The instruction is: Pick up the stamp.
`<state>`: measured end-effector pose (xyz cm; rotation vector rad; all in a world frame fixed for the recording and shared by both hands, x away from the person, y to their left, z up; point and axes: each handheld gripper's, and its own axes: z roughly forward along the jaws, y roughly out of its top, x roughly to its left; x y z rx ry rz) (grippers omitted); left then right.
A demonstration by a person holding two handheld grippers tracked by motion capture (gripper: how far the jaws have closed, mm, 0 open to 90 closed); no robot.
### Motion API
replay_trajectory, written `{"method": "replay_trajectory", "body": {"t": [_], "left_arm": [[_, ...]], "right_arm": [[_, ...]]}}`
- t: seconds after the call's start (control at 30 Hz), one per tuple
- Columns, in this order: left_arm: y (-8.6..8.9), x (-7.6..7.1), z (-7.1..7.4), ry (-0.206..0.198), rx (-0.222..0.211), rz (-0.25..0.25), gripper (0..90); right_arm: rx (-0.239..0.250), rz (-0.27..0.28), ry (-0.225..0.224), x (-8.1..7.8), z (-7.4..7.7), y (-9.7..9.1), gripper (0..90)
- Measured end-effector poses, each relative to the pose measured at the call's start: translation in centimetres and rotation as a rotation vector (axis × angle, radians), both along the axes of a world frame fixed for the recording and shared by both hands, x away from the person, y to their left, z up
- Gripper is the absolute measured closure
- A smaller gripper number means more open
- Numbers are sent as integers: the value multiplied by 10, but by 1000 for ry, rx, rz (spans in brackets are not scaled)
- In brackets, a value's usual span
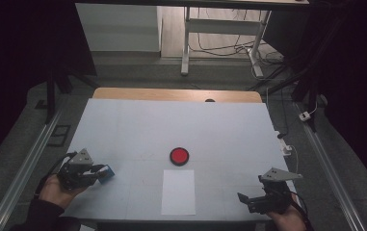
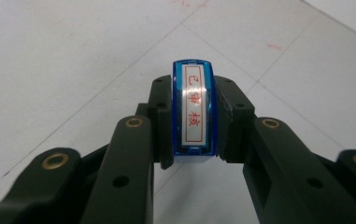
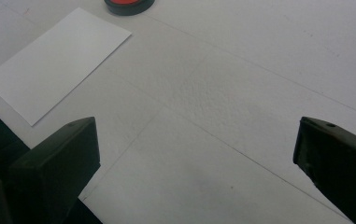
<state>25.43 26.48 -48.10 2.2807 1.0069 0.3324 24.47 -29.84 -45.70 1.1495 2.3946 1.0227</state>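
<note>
Grey floor (image 1: 137, 72) in dim light; a white-legged desk (image 1: 187, 43) behind; cables (image 1: 219, 48) trailing beneath it.

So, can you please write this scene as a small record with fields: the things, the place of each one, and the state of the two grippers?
held thing: blue stamp, label with red characters
left gripper: shut on the stamp, at the table's near left
right gripper: open, nothing between the jaws, at the near right
ink pad: round, red, mid table
paper: white sheet, flat, just in front of the ink pad
table: white top
</note>
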Motion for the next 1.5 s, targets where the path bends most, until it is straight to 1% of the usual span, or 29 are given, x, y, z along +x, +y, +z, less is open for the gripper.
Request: {"method": "replay_trajectory", "body": {"t": [0.03,0.07,0.2,0.23,0.27,0.37,0.43,0.47,0.5,0.57,0.6,0.63,0.67,0.73,0.8,0.87,0.93,0.97,1.1,1.17,1.2,1.23,1.3,1.33,1.37,1.5], "left_arm": [[0,0,0,0,0,0,706],[-2,-1,3,-6,-14,-2,706],[-5,-4,10,-45,-30,8,706],[-5,-4,10,-45,-30,8,706],[-6,-4,14,-44,-68,23,706],[-7,-4,19,-52,-112,26,706],[-10,-4,21,-56,-132,16,706],[-10,-4,21,-56,-132,16,706],[-15,-4,23,-59,-135,9,707],[-21,-3,24,-71,-126,-1,706],[-21,-3,24,-71,-126,-1,706],[-26,-2,27,-72,-124,-14,707],[-29,-1,28,-59,-123,-10,707],[-36,-1,32,-66,-104,4,706],[-38,0,34,-70,-103,-3,707],[-44,2,37,-74,-133,-21,706],[-46,2,38,-80,-137,-27,706],[-50,4,39,-86,-139,-37,706],[-56,7,41,-87,-152,-56,706],[-62,9,44,-97,-154,-72,706],[-62,9,44,-97,-154,-72,706],[-68,9,47,-101,-156,-85,706],[-70,9,48,-102,-157,-95,706],[-76,10,51,-100,-159,-108,706],[-76,10,51,-100,-159,-108,706],[-89,14,56,-108,-163,-144,706]], "right_arm": [[0,0,0,0,0,0,7],[2,0,-1,0,0,0,7],[5,-1,-3,0,0,0,7],[5,1,-4,0,0,-1,7],[6,1,-3,0,0,-1,7],[3,-1,-2,0,0,0,7],[7,1,-4,0,0,-1,7],[8,1,-4,1,0,-1,7],[9,1,-4,1,0,-1,7],[10,1,-3,1,0,-1,7],[10,1,-3,1,0,-1,7],[10,2,-3,1,0,-1,7],[10,2,-3,1,0,-1,7],[10,3,-3,1,0,-1,7],[11,3,-2,1,0,-1,7],[11,3,-3,1,0,-1,7],[11,3,-3,1,0,-1,7],[12,4,-3,1,0,-1,7],[10,5,-2,1,0,0,7],[8,4,-2,1,0,0,7],[8,4,-2,1,0,0,7],[8,4,-2,1,0,0,7],[8,5,-3,1,0,0,7],[7,5,-4,1,0,0,7],[7,5,-4,1,0,0,7],[9,9,-6,1,0,0,7]]}}
